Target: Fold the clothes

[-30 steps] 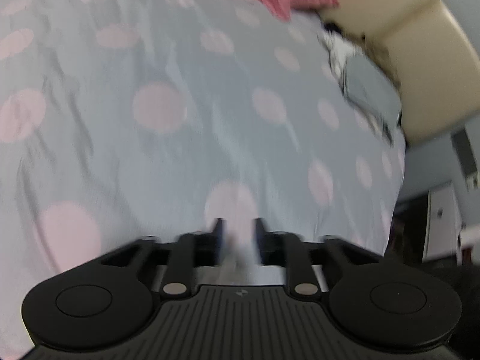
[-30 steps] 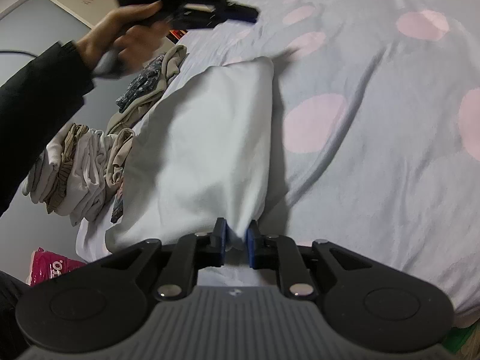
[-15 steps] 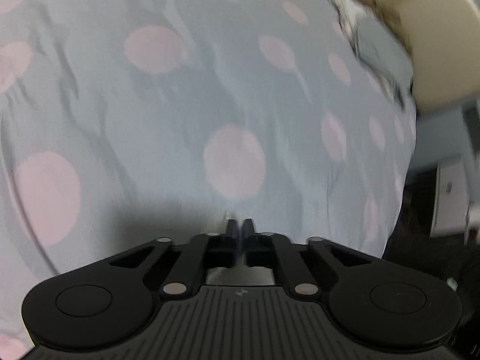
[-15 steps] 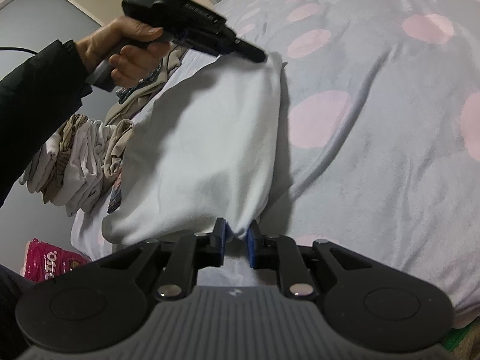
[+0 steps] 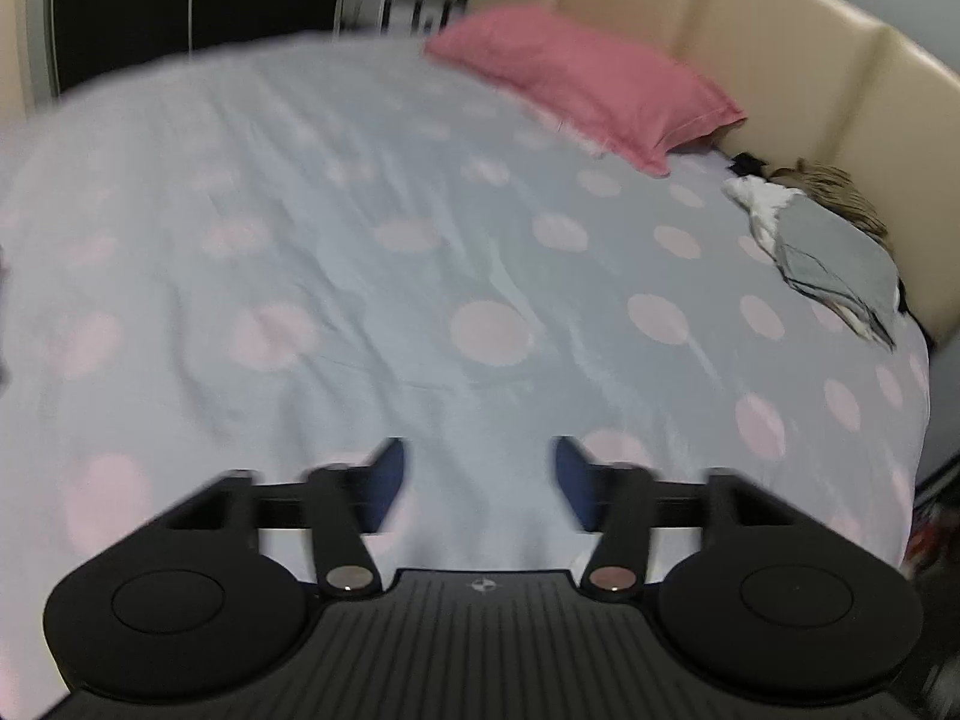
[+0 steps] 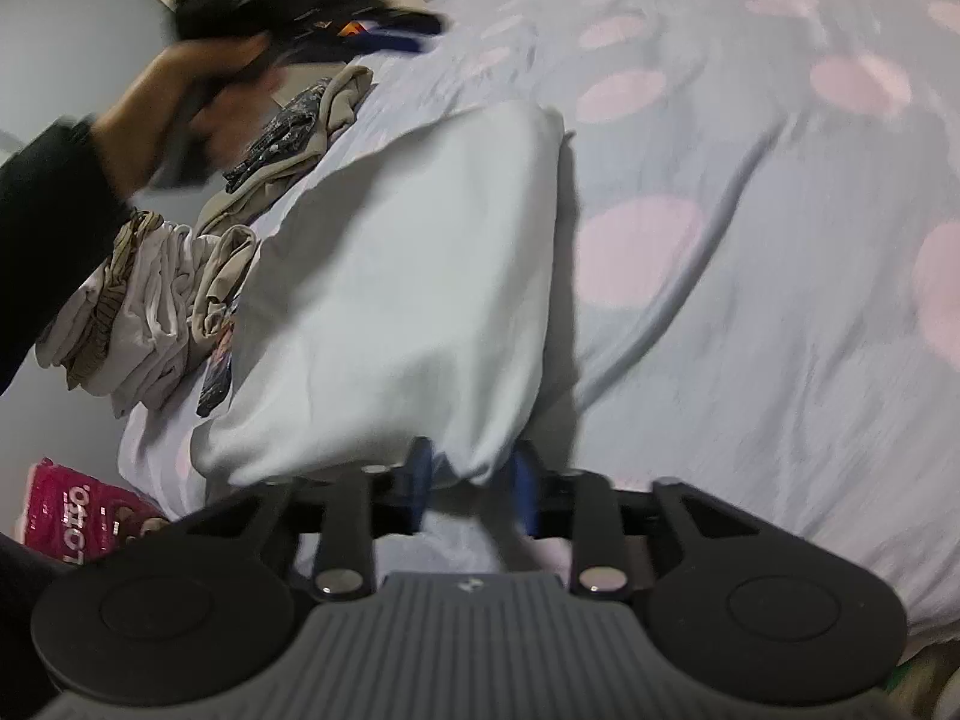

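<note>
A folded pale white garment (image 6: 408, 276) lies on the spotted bedspread (image 6: 750, 240). My right gripper (image 6: 471, 480) is open, its blue pads on either side of the garment's near corner, not clamping it. My left gripper (image 5: 477, 480) is open and empty above the bedspread (image 5: 360, 240). It also shows blurred in the right wrist view (image 6: 336, 18), lifted above the garment's far edge, held by a hand in a dark sleeve.
A pile of unfolded clothes (image 6: 180, 264) lies left of the garment at the bed edge. A pink package (image 6: 66, 504) is on the floor. A pink pillow (image 5: 588, 78), a grey folded pile (image 5: 834, 258) and a beige headboard (image 5: 780, 60) are at the far side.
Both grippers opened. The left let go of the garment's far corner and rose away, its camera tilting up toward the headboard. The right released the near corner.
</note>
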Tool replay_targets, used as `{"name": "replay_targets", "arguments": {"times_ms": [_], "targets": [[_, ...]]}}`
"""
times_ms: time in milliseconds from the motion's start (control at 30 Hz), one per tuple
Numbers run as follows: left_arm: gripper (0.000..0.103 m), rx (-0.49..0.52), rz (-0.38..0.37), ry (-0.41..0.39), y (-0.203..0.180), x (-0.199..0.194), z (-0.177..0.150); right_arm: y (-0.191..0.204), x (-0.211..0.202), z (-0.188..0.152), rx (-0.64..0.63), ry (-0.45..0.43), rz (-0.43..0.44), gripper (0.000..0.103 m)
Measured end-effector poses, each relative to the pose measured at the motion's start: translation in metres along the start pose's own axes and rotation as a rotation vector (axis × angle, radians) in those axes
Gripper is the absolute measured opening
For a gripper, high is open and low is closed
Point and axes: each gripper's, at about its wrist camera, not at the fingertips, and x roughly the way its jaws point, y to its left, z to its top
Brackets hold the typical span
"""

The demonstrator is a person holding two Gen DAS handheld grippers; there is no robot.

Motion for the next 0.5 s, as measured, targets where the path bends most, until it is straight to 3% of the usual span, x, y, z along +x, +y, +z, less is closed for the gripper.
{"name": "replay_targets", "arguments": {"times_ms": [67,233,500], "targets": [[0.057,-0.009,0.008,-0.012,0.011,-0.024,-0.018,0.001,-0.005,0.006,-0.009,-0.016,-0.012,0.036],[0.05,-0.147,-0.008,0.05,0.039,-0.061,-0.065,0.004,-0.008,0.014,-0.034,-0.037,-0.05,0.036],[0.047,-0.179,0.02,0.038,0.045,-0.067,-0.106,0.027,0.005,0.034,-0.113,-0.046,-0.094,0.04]]}}
